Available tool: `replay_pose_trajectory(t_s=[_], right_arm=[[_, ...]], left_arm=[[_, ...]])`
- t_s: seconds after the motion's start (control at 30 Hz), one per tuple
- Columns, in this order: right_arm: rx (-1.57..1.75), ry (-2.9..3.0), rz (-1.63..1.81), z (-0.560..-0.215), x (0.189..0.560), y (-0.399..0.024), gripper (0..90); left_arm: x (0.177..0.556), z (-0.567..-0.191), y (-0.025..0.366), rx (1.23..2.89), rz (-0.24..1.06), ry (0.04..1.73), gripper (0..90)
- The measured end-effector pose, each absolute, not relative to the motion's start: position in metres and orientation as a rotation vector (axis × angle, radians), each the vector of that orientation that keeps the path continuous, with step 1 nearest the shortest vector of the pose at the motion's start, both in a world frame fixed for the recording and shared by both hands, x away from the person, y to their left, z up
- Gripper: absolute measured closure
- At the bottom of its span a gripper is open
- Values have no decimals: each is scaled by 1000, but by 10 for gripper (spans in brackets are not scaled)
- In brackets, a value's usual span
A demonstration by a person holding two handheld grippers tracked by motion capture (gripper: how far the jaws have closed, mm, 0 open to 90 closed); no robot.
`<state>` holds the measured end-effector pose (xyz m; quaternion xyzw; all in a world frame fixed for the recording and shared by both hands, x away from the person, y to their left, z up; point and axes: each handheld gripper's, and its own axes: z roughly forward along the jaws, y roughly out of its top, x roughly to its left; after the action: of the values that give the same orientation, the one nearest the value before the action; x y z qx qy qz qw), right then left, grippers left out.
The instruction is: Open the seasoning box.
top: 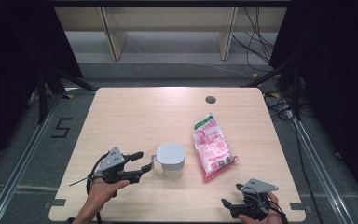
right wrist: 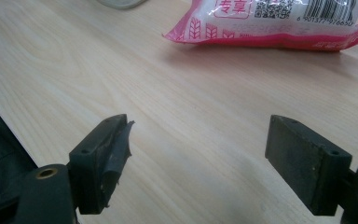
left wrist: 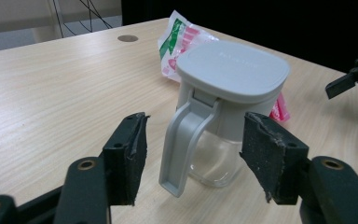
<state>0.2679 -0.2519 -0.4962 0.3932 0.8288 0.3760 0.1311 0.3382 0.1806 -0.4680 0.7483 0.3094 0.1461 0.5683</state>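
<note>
Holding our left gripper [top: 143, 161] level, jaws wide astride the upright grey-lidded clear jug's [left wrist: 223, 109] handle [left wrist: 184, 147], which points toward us; our right gripper [right wrist: 198, 163] gapes too.

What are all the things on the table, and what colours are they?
Jar: one, clear body with grey lid and handle, standing upright near the middle of the table's front half.
Snack bag: one, pink and white with a green end, lying flat to the right of the jar.
Table: one, light wood, bearing both.
Cable hole: one, dark, near the far edge.
Left gripper: one, black, open, jaws on either side of the jar's handle without touching.
Right gripper: one, black, open, near the front right corner.
</note>
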Motion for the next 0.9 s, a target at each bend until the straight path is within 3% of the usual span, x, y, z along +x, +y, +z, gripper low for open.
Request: replay_pose_trajectory(t_s=[0.07,0.27,0.37,0.9], right_arm=[[1129,2416,1095,-496,270,-253,224],[1123,2416,1084,-496,270,-249,219],[1140,2417,1102,-495,270,-249,218],[1128,2412,1104,-493,271,-242,217]], left_arm=[[338,-466,181,1761,341,718,474],[335,-463,182,1757,378,699,776],[336,-460,179,1759,384,670,847],[357,-446,155,1772,360,653,891]])
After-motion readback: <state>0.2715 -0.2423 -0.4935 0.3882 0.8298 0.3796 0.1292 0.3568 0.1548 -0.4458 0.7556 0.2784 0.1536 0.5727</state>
